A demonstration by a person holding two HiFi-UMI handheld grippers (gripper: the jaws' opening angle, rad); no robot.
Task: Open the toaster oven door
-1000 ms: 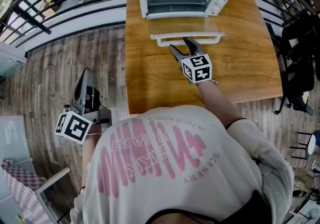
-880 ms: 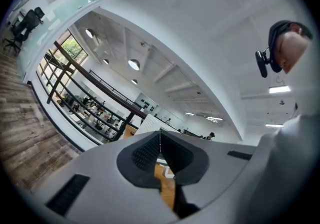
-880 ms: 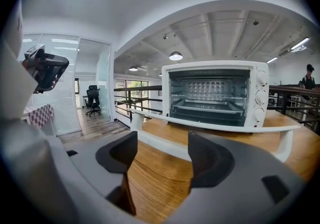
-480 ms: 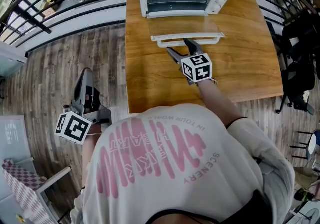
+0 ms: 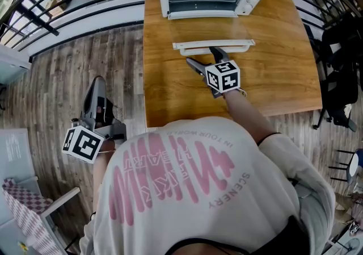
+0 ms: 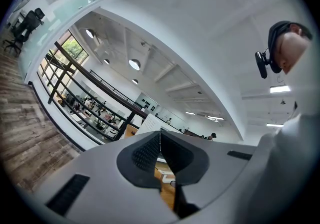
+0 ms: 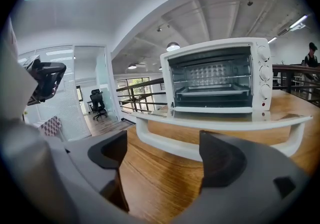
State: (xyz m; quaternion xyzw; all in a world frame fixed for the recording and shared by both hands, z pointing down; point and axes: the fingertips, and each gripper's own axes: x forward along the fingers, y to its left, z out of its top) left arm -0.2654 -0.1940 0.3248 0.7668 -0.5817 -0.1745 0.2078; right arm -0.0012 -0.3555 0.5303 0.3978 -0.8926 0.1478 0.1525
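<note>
Head view: the toaster oven door [image 5: 211, 32] lies fully lowered above the wooden table [image 5: 272, 72]. The right gripper [image 5: 202, 57] sits just short of the door handle [image 5: 238, 45]; its jaws have just been opening and are empty, apparently letting go. The left gripper [image 5: 97, 84] idles closed.

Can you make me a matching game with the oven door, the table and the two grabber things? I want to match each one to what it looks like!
Things:
1. toaster oven door
2. left hand-held gripper
3. right hand-held gripper
4. table

What it looks like:
A. jaws wide apart
B. brown wood
C. folded down flat, open
D. jaws shut together

Pairs: 1-C, 2-D, 3-A, 4-B.

The right hand-held gripper's jaws have just been opening, with nothing between them.
</note>
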